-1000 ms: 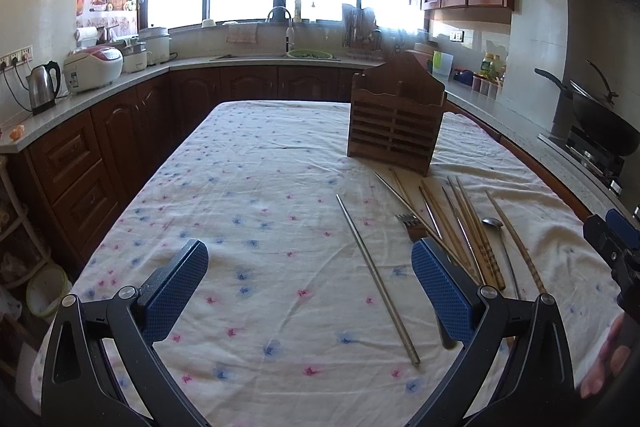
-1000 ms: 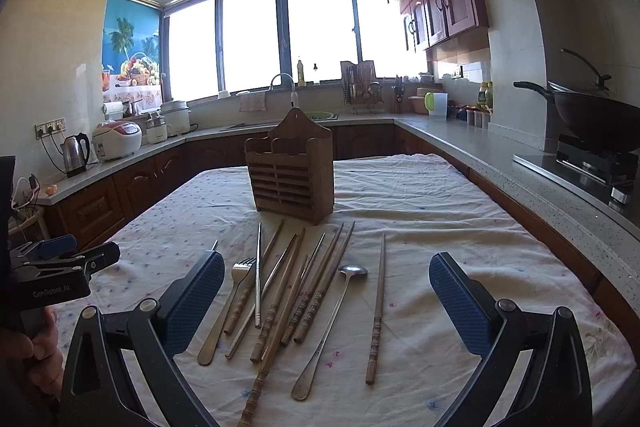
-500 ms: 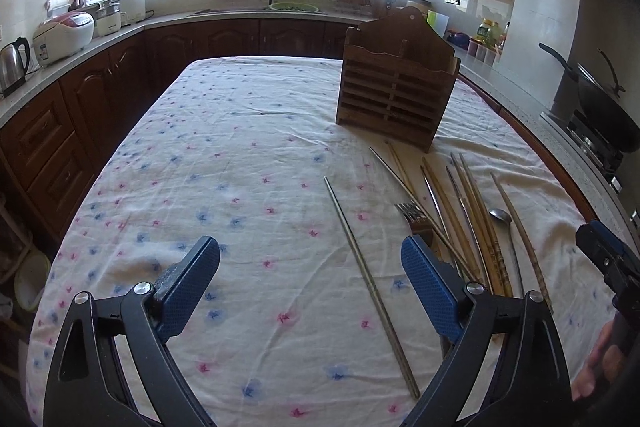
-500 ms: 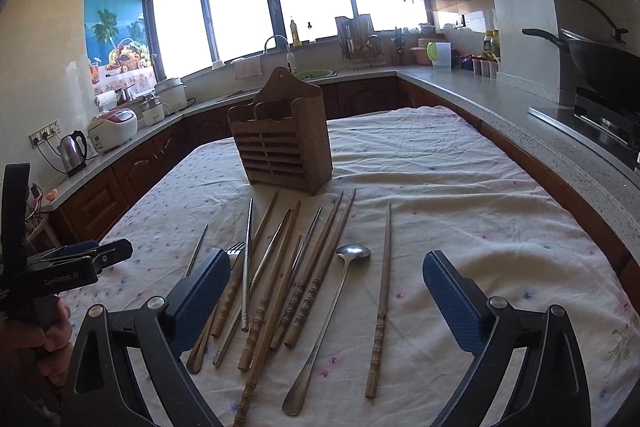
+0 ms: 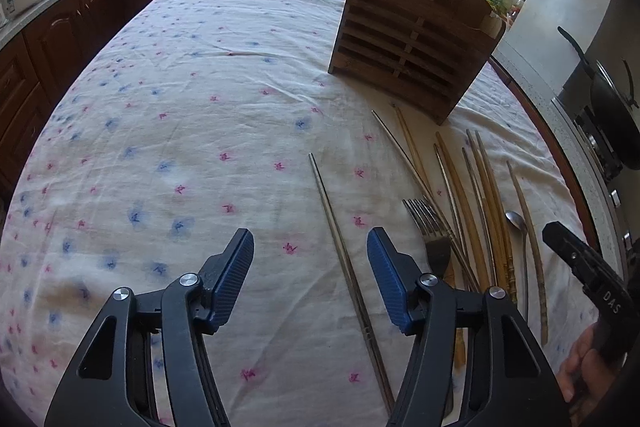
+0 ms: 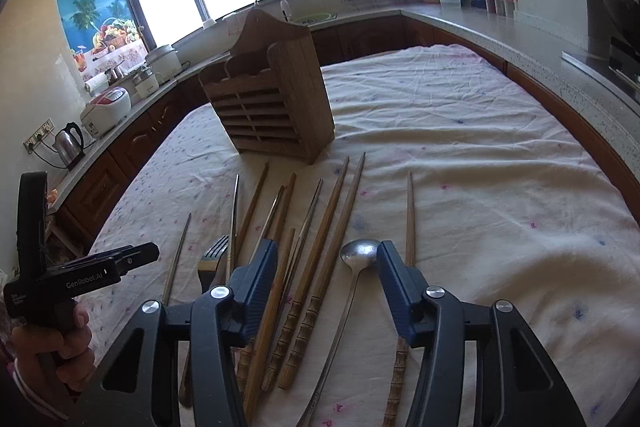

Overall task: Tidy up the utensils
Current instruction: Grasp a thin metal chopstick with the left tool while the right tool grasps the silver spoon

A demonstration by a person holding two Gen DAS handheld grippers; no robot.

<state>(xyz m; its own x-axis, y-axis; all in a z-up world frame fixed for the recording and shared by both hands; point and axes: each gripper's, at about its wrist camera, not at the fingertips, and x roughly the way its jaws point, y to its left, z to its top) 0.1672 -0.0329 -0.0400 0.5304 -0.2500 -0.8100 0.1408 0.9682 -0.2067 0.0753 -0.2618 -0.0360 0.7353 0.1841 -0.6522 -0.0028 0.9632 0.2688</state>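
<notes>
A slatted wooden utensil holder (image 5: 412,39) (image 6: 272,107) stands upright on the flowered tablecloth (image 5: 180,131). In front of it lie several wooden chopsticks (image 5: 480,195) (image 6: 332,219), a fork (image 5: 430,227) (image 6: 214,255), a long-handled spoon (image 5: 516,223) (image 6: 360,253) and a lone metal chopstick (image 5: 340,247) (image 6: 176,259). My left gripper (image 5: 310,247) hovers over the cloth, jaws closing, the metal chopstick lying below between its pads, untouched. My right gripper (image 6: 326,255) hangs above the wooden chopsticks and the spoon bowl, jaws closing, gripping nothing.
Dark wood cabinets and a grey counter (image 6: 540,39) ring the table, with a rice cooker (image 6: 106,107), kettle (image 6: 70,145) and a wok (image 5: 612,115) on the stove. A hand (image 6: 60,343) holds the other gripper's handle at the left edge of the right wrist view.
Both grippers have tipped downward and come closer to the tablecloth and utensils. Both pairs of jaws have narrowed from wide open to about half.
</notes>
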